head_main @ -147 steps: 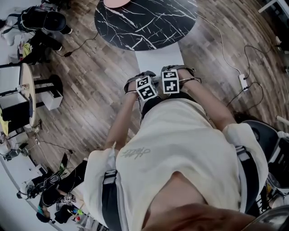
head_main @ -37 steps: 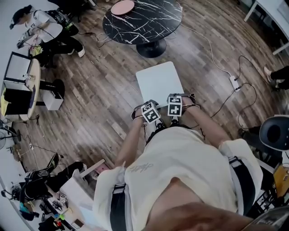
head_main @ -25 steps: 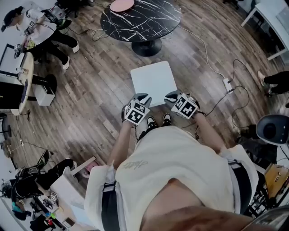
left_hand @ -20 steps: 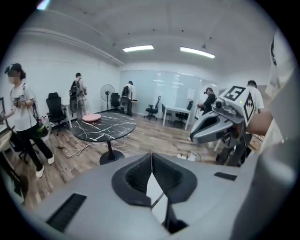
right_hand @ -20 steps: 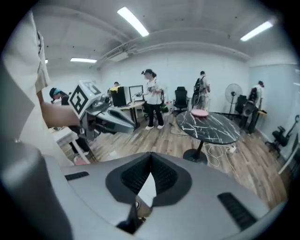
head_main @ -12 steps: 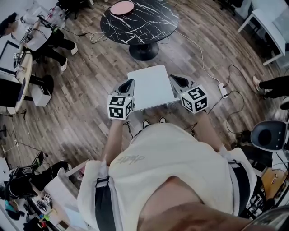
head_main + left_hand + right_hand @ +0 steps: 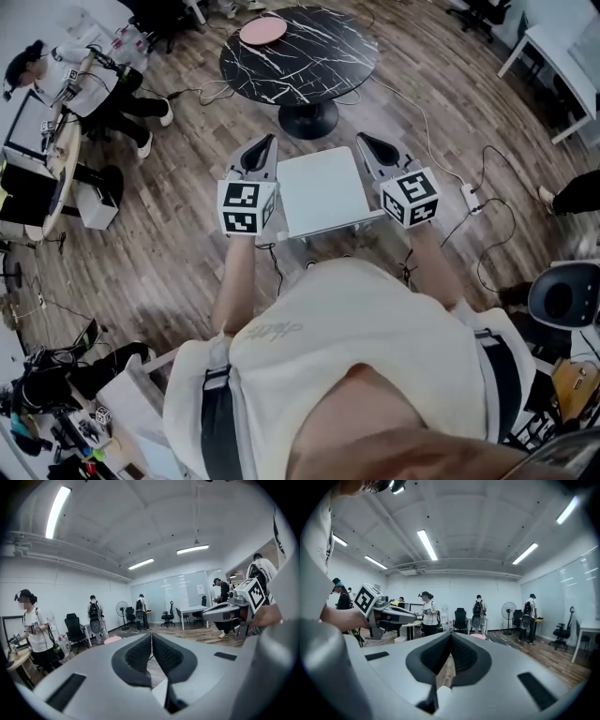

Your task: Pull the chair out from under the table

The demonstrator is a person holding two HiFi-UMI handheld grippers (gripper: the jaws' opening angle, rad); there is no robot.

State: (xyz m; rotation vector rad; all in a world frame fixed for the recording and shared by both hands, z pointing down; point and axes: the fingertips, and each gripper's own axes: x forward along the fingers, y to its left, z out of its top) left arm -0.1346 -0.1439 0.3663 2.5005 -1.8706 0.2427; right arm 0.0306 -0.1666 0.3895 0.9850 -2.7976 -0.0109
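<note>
The white chair (image 7: 323,192) stands on the wood floor, apart from the round black marble table (image 7: 298,52), with its seat right below my hands. My left gripper (image 7: 267,141) hangs in the air over the seat's left edge and my right gripper (image 7: 361,139) over its right edge. Both point forward, roughly level. Each is shut with nothing between its jaws, as the left gripper view (image 7: 151,637) and the right gripper view (image 7: 451,637) show. Neither touches the chair.
A pink plate (image 7: 262,30) lies on the marble table. People sit and stand at desks to the left (image 7: 56,70). Cables and a power strip (image 7: 466,195) lie on the floor at right. A dark office chair (image 7: 562,295) stands at the right edge.
The chair has come out from under the table. Both grippers have let go of it, moved apart, risen and tipped up to point level.
</note>
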